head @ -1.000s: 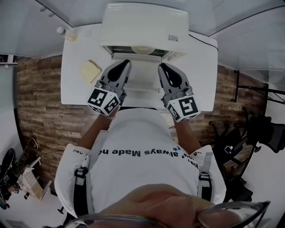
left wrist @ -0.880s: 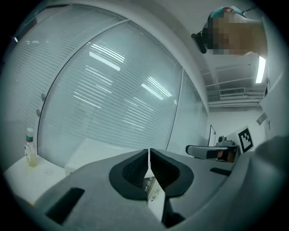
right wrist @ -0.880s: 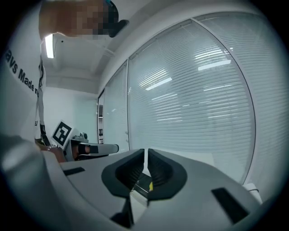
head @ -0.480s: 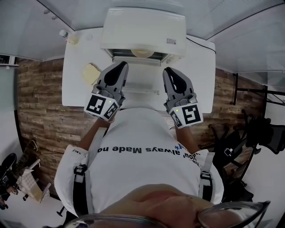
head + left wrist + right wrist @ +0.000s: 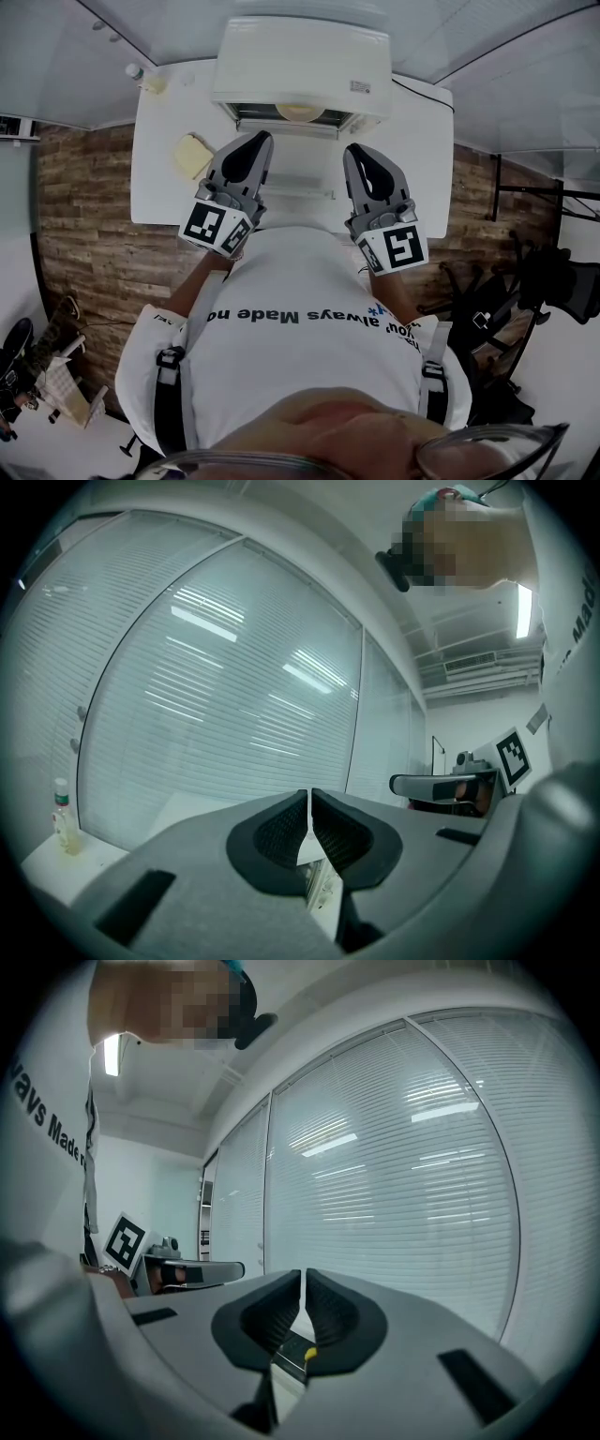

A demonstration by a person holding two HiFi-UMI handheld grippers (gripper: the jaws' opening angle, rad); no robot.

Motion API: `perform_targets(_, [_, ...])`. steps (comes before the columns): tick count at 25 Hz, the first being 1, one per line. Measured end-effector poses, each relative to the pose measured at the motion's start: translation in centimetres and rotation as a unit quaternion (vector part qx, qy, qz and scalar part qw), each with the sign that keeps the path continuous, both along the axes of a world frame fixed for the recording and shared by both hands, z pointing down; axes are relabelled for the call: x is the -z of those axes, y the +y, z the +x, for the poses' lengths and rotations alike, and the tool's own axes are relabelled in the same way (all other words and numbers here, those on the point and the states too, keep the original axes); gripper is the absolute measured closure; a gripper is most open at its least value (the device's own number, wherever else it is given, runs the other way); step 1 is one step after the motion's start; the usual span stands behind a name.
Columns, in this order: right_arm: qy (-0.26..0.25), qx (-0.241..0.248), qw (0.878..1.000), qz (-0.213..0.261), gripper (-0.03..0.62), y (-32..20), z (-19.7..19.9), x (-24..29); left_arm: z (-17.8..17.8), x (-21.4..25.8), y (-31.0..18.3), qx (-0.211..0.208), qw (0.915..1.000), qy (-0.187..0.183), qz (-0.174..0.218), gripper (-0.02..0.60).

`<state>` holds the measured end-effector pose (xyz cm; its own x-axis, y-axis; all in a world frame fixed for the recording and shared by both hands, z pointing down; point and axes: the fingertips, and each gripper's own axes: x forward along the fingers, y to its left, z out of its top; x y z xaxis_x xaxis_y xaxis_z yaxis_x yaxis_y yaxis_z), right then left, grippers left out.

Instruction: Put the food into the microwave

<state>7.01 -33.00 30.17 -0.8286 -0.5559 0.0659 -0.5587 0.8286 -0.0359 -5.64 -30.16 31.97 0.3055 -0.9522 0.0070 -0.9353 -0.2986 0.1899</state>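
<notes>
**Food on the bench, beside the microwave**

A pale yellow slab of food (image 5: 191, 155) lies on the white bench (image 5: 422, 159), left of the microwave (image 5: 300, 56) and outside it. As things lie, putting it inside is what the task calls for. The microwave's front seems to stand open. A round pale thing (image 5: 302, 110) shows in its mouth, perhaps the turntable or a dish; it is too small to tell.

The left hand-held gripper (image 5: 261, 139) is clenched on nothing, and so is the right hand-held gripper (image 5: 352, 150). The food lies near the left one's tip, off to its left and not touching it.
</notes>
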Motion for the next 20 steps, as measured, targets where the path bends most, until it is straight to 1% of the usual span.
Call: perform_targets(20, [-0.005,0.001,1.0,0.0,0.571,0.43,-0.02,0.07,-0.06,-0.01,0.74,0.004,1.0,0.002,-0.001,0.56])
